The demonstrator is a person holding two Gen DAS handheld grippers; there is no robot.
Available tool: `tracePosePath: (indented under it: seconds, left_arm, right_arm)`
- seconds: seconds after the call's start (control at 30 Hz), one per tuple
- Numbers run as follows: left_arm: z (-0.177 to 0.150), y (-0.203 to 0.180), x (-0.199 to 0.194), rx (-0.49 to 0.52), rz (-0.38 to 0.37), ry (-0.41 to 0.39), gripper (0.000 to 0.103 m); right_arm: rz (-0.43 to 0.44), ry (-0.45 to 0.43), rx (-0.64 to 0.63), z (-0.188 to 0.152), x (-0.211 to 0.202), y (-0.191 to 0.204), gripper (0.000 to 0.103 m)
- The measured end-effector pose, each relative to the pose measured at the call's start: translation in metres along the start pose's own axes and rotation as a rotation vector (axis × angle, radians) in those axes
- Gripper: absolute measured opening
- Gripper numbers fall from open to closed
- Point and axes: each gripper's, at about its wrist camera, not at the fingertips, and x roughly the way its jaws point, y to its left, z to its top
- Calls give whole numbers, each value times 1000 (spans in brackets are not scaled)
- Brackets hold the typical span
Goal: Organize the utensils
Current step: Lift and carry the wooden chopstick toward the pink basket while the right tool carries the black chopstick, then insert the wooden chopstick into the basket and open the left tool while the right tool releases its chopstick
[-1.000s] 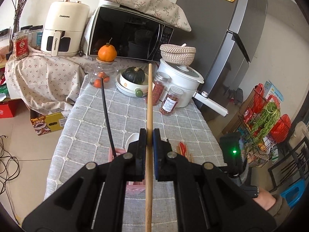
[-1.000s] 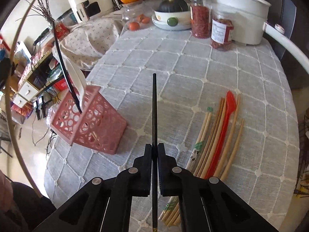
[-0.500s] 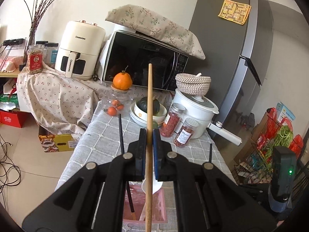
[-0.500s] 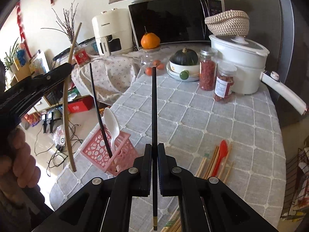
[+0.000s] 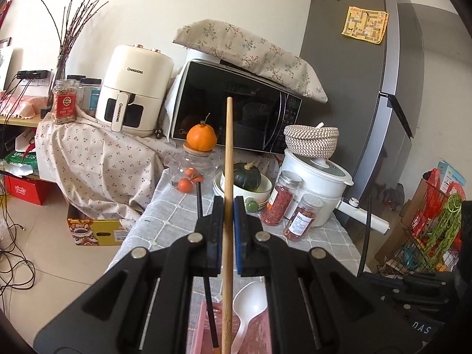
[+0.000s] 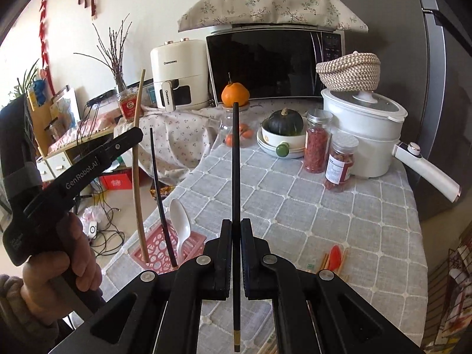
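In the left wrist view, my left gripper (image 5: 228, 233) is clamped on a wooden chopstick (image 5: 227, 159) that runs up the middle of the frame, long axis vertical, its lower end dipping toward the pink utensil basket (image 5: 206, 330) at the bottom edge. A white spoon (image 5: 247, 306) and a black chopstick (image 5: 206, 265) already stand there. I judge this the insertion step; next I lower, then release.

In the right wrist view, my right gripper (image 6: 236, 253) is pinched tight on another black chopstick (image 6: 235, 162), upright at centre frame, gold-banded end down. The basket (image 6: 153, 249) sits lower left; the remaining utensils (image 6: 333, 258) lie on the grey tablecloth (image 6: 324, 206) at lower right. This chopstick goes in afterwards, swung left over the basket.
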Motion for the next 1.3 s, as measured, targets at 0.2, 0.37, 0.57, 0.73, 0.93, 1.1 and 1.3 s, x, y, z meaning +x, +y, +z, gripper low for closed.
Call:
tracePosePath:
  seconds: [0.2,0.37,0.57,0.73,0.93,1.1,1.3]
  left_arm:
    - [-12,-8,2,44,19,18,7]
    - [-22,-13,5,84,43,40,7]
    - [-33,-5,19,59,65,217,8]
    - [-22,17,16,-95,32,387,17]
    - [-4,30,-8,-132,75,398,31]
    - [-15,45,0,-181,101,504,31]
    - [-23,54,4,-208,103,587,31]
  right_arm:
    - [-1,-41,-6,3,-5,-1,5]
    - [-5,-73,-15,3,-10,2,5]
    - [2,-109,0,6,-15,1,5]
    - [21,-174,44,11,-25,-1,5]
    - [19,-245,100,22,-30,0,5]
    - [60,-341,125,36,-42,12,5]
    - [80,-376,108,45,-38,32,5]
